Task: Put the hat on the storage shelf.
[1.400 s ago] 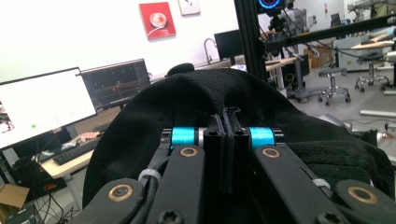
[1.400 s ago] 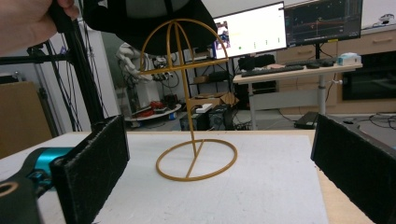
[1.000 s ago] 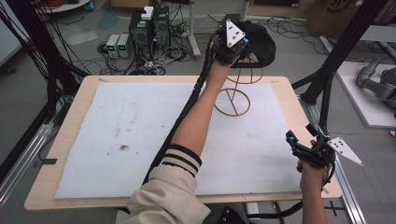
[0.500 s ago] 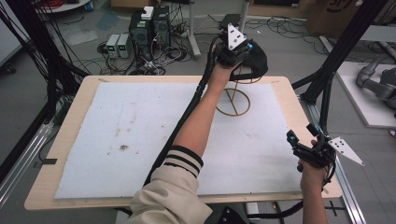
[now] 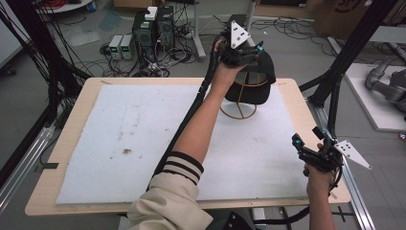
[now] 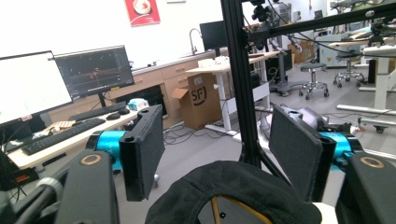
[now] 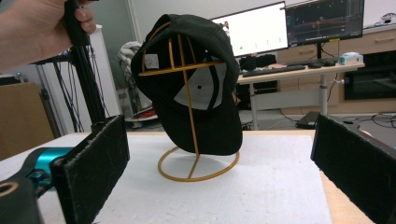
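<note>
I see the black cap (image 5: pixel 253 81) draped over its gold wire stand (image 5: pixel 238 111) at the table's one o'clock corner, directly under my left gripper (image 5: pixel 249 48). Its jaws have just been opening and stand wide, pads clear of the crown below them. My right gripper (image 5: pixel 309 143) waits at four o'clock, wide open and empty, the cap well off at its twelve.

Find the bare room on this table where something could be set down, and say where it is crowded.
The white foam mat lies bare from its left edge to the person's left forearm. A smaller free patch sits between that forearm and the right gripper. The far right corner is crowded: black cap on its gold wire stand, left gripper above.
</note>
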Motion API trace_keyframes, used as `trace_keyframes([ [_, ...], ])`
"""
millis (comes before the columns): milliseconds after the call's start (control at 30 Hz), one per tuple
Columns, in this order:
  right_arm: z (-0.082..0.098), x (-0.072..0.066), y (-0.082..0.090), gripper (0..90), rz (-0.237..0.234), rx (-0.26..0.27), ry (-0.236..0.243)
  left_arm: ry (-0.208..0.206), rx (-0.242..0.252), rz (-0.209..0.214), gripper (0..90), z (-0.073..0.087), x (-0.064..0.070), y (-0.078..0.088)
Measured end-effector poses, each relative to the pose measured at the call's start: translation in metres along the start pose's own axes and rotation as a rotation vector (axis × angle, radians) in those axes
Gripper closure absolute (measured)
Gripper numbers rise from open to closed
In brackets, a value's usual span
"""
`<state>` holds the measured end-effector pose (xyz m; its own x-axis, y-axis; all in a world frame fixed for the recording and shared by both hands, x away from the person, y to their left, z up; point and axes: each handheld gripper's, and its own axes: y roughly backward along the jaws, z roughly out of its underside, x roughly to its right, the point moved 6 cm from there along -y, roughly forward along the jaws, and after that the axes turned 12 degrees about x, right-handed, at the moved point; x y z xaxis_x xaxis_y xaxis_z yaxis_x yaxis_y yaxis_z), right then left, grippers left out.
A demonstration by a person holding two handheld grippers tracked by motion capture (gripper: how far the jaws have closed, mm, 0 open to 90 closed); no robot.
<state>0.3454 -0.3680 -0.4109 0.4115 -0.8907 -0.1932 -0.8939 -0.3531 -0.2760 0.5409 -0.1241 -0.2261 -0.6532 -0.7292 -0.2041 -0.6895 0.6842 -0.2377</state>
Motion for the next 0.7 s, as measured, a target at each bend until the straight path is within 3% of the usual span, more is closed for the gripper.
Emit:
trace_keyframes([
  [267,0.000,-0.002,0.000,3.7,-0.005,-0.001,0.001,0.036,-0.008,0.023,24.7,-0.006,-0.002,0.007],
  [467,0.000,-0.003,-0.001,3.8,-0.006,0.000,0.006,0.044,0.001,0.053,24.5,-0.013,-0.001,0.015],
  [700,0.001,-0.004,-0.002,3.8,0.000,0.000,-0.002,0.040,0.024,0.048,23.5,-0.023,-0.013,0.039],
])
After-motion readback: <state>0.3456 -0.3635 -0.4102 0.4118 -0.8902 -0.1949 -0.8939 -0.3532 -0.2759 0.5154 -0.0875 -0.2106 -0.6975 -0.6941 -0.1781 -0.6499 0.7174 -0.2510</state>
